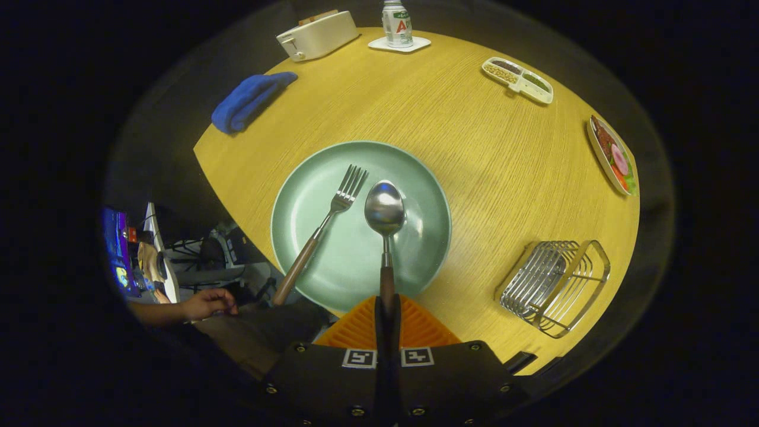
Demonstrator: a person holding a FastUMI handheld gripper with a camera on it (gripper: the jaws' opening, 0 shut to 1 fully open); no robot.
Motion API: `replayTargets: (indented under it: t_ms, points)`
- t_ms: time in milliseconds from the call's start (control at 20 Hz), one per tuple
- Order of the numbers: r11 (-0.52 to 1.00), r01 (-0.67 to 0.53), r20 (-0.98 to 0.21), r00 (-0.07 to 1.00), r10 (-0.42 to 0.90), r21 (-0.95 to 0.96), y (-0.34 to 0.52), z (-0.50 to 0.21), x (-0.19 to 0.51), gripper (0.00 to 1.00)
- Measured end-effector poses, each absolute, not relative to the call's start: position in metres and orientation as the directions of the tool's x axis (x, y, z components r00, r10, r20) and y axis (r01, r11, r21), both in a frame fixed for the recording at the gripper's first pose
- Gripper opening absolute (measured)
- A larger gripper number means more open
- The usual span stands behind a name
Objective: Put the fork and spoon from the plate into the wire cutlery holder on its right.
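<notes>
- Writing first: the can (396, 24) on the white coaster (399, 44) at the far edge carries a label, but I can't make it out from here.
- My gripper (388, 317) has its fingers drawn together on the spoon (385, 210) handle, both sides pressing it, hardly any gap.
- The spoon runs straight away from me, bowl at the far end over the green plate (308, 201), wooden handle back between the fingers.
- The fork (332, 216) lies just left of it on the plate, tines pointing far and slightly right, handle overhanging the near-left rim.
- The wire cutlery holder (554, 284) sits on the table (462, 136) right of the plate, well apart from it.
</notes>
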State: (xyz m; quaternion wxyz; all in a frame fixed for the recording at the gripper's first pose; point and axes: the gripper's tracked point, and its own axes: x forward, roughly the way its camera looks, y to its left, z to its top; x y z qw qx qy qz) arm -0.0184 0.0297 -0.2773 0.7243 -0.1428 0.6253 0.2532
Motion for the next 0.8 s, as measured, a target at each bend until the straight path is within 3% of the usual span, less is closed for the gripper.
replayTargets:
  t_ms: [250,800]
  points:
    - [0.788,-0.611,-0.992,0.036,0.120,0.073,-0.028,-0.226,-0.026,0.01]
    - [0.874,-0.484,-0.999,-0.007,0.052,0.049,-0.127,-0.177,-0.020,0.01]
